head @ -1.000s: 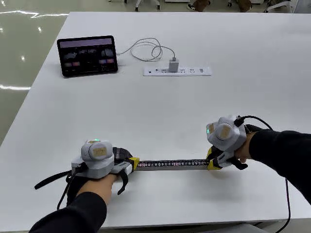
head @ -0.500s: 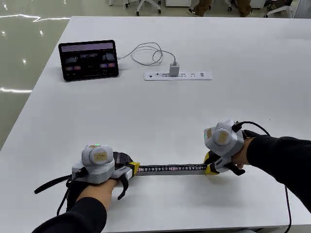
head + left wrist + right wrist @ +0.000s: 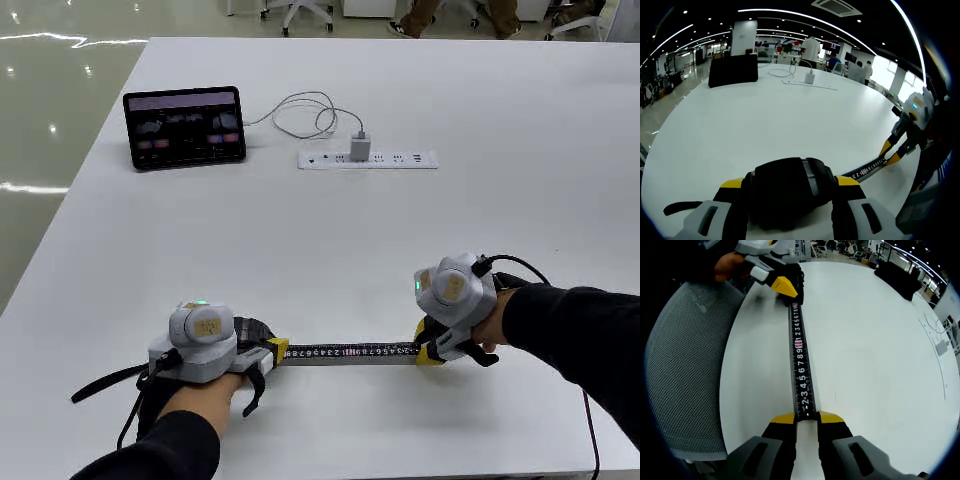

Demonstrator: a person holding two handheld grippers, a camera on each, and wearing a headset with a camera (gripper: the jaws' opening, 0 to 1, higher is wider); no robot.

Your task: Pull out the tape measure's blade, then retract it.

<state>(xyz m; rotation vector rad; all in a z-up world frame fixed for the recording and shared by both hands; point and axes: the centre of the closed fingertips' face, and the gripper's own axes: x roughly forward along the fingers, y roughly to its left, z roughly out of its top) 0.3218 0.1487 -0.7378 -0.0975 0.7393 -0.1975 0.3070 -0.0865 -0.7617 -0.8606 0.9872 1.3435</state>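
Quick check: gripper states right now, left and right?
Left gripper: shut on the tape measure case.
Right gripper: shut on the end of the blade, which is pulled out across the table.

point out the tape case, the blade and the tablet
tape case (image 3: pixel 788 192), left gripper view, middle of its black body
blade (image 3: pixel 800 365), right gripper view, numbered face midway along
tablet (image 3: pixel 185 127), head view, middle of its screen

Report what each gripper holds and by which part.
The left gripper clamps the tape measure's black case by its two sides. The right gripper pinches the blade at its free end, between the yellow-tipped jaws.
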